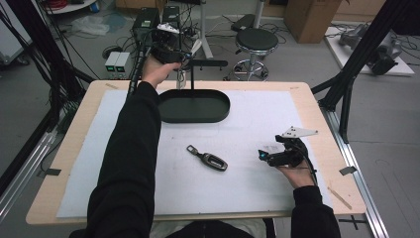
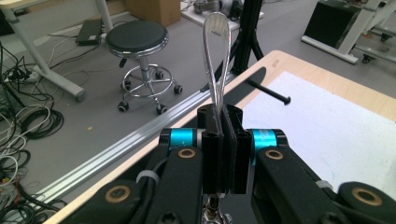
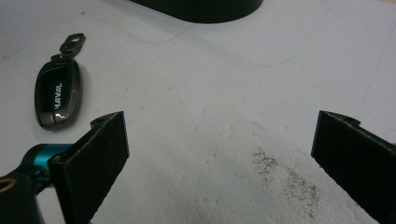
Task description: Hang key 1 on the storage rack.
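A thin silver loop stands clamped between the pads of the left gripper, held past the table's far edge above the black oval tray — its lower end is hidden by the jaws, so what it belongs to is unclear. The right gripper rests released on the white mat, jaws wide — a car key fob lies near.

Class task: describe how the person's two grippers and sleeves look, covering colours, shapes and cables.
Both sleeves are black. The left gripper has black jaws, blue barrels at the joints and brass-coloured pivot rings. The right gripper is black with a blue spot, a grey three-cornered plate on top and a black cable.
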A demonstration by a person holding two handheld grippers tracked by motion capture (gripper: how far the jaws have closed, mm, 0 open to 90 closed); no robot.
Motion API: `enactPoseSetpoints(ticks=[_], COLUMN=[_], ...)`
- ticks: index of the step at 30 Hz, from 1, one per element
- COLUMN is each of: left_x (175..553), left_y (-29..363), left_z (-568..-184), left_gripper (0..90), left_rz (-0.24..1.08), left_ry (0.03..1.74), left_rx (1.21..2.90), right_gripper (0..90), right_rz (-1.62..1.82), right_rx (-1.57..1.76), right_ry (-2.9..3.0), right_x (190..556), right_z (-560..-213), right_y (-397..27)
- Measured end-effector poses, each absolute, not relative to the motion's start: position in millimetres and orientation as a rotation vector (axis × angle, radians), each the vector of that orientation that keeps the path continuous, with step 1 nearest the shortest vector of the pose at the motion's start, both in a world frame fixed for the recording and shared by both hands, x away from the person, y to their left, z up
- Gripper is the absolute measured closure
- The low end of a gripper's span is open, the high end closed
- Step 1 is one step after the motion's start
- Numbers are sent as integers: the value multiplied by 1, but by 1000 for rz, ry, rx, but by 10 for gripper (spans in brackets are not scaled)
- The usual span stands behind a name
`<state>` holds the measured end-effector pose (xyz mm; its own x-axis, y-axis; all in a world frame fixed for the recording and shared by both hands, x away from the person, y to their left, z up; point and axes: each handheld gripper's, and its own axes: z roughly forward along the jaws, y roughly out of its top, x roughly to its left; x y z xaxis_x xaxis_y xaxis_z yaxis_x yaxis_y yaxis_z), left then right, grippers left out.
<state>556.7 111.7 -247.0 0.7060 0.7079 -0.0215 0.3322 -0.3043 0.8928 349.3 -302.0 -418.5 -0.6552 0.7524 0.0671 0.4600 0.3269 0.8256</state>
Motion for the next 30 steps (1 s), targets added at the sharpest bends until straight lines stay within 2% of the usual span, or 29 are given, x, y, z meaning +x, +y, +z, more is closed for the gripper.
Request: enactPoseSetpoints(ticks=[12,22,30], left_x=[576,587,583], left_y=[107,108,115], left_z=[-254,-252,-252], left_gripper=[866,865,862], left_rz=[485,564,518], left_ry=[857,918,923], left_rx=[1869,1878,1880], right_gripper=[32,32,32], right_rz=[1231,1223,1219], right_rx=[1083,1078,1088], right_ry=[2281,2280,2277], right_x=[349,348,347], right_z=[-419,-419,-420], right_y=[-301,-302,-302])
